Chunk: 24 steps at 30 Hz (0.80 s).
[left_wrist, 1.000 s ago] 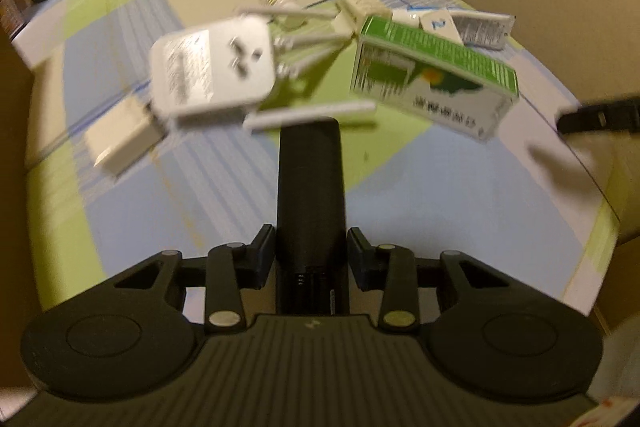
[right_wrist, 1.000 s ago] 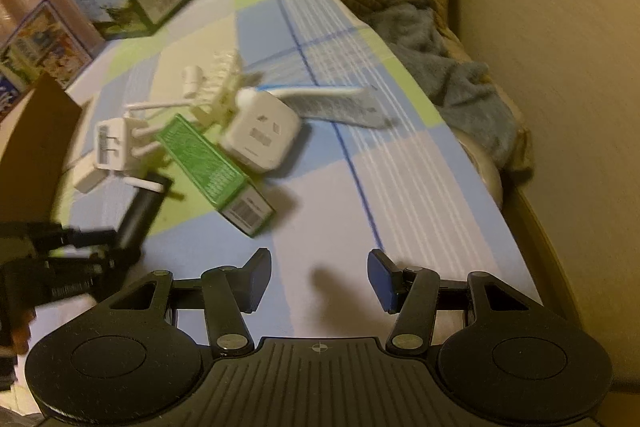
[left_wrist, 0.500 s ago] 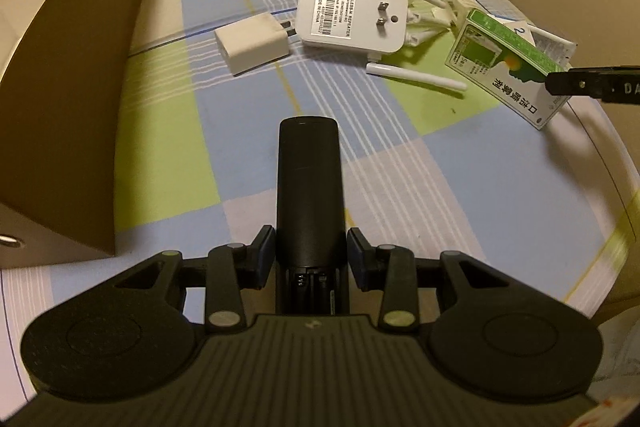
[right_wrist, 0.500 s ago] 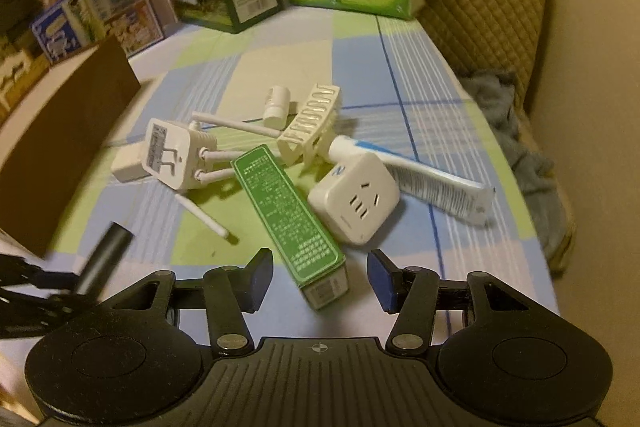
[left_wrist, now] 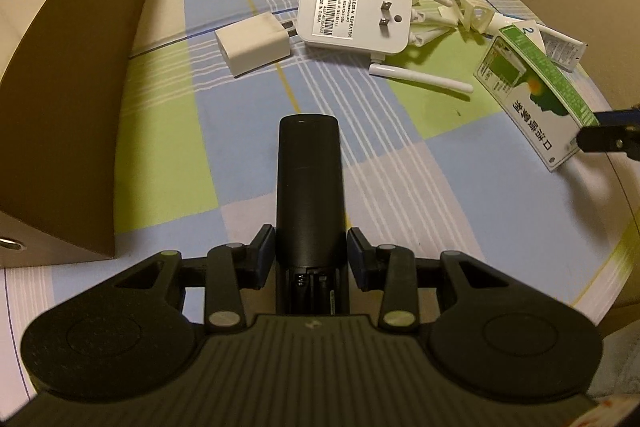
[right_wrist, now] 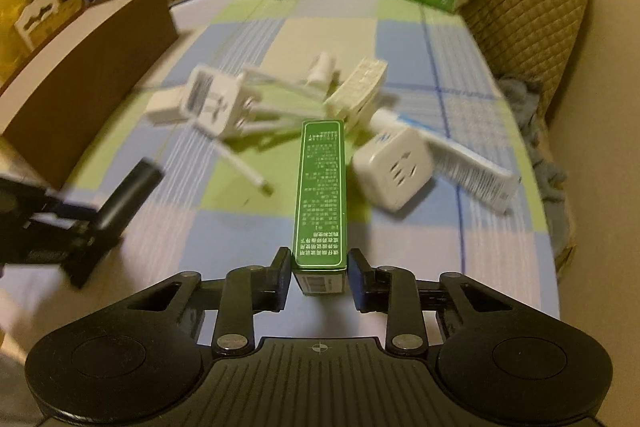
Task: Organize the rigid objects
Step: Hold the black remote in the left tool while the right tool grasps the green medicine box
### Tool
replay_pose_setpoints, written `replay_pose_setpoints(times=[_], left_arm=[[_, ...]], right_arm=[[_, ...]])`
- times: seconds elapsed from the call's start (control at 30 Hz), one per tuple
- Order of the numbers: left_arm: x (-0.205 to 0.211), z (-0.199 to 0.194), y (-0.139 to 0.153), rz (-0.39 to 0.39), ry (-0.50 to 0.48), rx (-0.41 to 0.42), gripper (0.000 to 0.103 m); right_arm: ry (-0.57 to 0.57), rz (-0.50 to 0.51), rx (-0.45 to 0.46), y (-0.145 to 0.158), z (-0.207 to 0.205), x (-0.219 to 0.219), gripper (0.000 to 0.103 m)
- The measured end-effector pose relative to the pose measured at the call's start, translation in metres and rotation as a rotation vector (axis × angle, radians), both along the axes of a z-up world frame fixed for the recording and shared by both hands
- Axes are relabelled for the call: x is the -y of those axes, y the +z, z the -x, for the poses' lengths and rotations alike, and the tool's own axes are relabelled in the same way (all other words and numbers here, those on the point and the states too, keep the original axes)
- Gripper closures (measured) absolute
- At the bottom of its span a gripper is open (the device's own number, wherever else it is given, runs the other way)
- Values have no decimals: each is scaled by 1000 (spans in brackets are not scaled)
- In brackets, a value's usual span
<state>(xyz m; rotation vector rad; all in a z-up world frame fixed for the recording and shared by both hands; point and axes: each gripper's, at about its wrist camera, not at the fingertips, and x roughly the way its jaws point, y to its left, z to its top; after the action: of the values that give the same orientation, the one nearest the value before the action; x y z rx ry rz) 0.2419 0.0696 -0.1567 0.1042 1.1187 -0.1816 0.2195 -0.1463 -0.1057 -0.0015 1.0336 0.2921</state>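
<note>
Repeater label ("WIRELESS-N REPEATER")

- Warm, dim yellowish indoor light tints both views.
- The left wrist view is sharp; the right wrist view is motion-blurred, smearing the white plug cube.
- Fisheye bends edges and darkens corners.
- Soft shadows fall beneath objects.

The white plug-in unit bears a label reading "WIRELESS-N REPEATER", "MADE IN CHINA", an "FC" mark and a barcode; the green box shows large Chinese characters on its white face; a blue "2" stands on the white cube behind it; finer print is unreadable.
</note>
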Motion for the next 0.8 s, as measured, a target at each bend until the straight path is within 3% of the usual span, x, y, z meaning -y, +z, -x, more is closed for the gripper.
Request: replay_pose_setpoints(times=[0.1, 0.23, 0.47, 0.57, 0.6, 0.8], left_arm=[[0, 0, 0, 0, -1, 0, 69], [3, 0, 0, -15, -15, 10, 69], [4, -3, 1, -15, -10, 14, 69], [5, -4, 1, -19, -10, 7, 70], [5, -3, 1, -18, -10, 6, 70], [4, -2, 9, 1, -9, 28, 70]], right_arm=[[-21, -18, -10, 3, -2, 0, 74], [-43, -19, 12, 4, -15, -3, 60], [-51, 2, 8, -6, -37, -11, 60], [-46, 26, -3, -11, -40, -15, 63], [-43, 29, -6, -11, -41, -16, 76], [-45, 30, -19, -9, -36, -15, 77]])
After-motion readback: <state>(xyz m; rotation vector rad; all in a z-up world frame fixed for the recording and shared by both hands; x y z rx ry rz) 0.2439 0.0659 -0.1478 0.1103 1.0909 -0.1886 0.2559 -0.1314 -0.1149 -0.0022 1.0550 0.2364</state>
